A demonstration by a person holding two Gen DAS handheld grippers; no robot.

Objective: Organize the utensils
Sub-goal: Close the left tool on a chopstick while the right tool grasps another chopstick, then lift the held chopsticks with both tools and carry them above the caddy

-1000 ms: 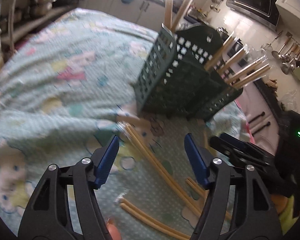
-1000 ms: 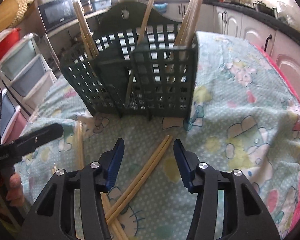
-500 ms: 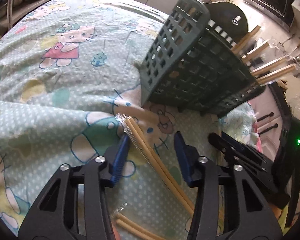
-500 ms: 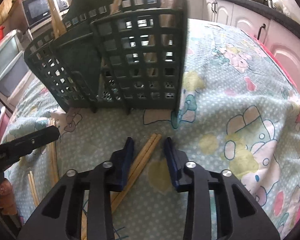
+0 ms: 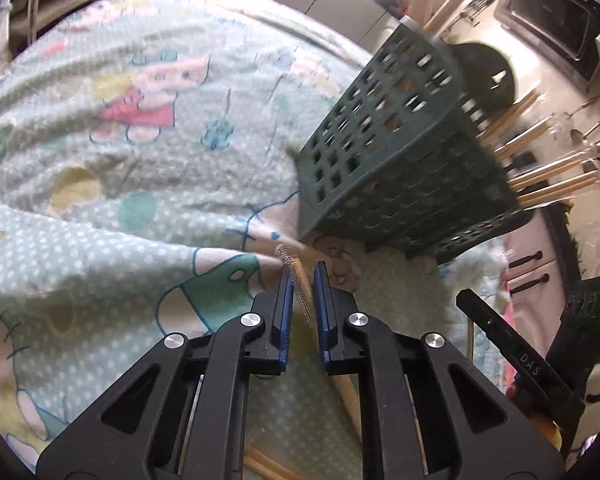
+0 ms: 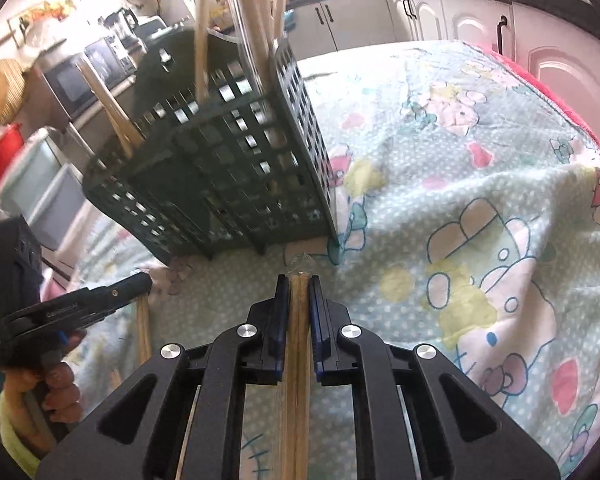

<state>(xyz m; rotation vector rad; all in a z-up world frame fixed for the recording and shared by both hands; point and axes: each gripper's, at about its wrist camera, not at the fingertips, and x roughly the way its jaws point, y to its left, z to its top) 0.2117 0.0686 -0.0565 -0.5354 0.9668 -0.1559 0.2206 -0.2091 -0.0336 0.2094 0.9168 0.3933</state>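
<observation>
Now, quick notes from my two hands.
Left hand-held gripper [image 5: 303, 276]: my jaws are closing, a wrapped pair of chopsticks [image 5: 300, 288] sits between the blue pads [image 5: 285, 300]; whether they press it yet, I cannot tell.
Right hand-held gripper [image 6: 299, 284]: my jaws are closing onto a second chopstick pair [image 6: 298, 320], pads tight against both sides, so gripping it.
Utensil basket [image 6: 228, 168]: dark green, slotted, standing on the cartoon cloth [image 6: 460, 184] over the tabletop, just beyond both gripper tips, with several chopsticks upright inside.
Loose chopsticks [image 6: 143, 332]: lying on the cloth, between my two grippers.
Left hand [image 6: 60, 388]: seen from right wrist, wrapped on the gripper's handle.
Background: kitchen cabinets [image 6: 480, 16], blurred.
</observation>
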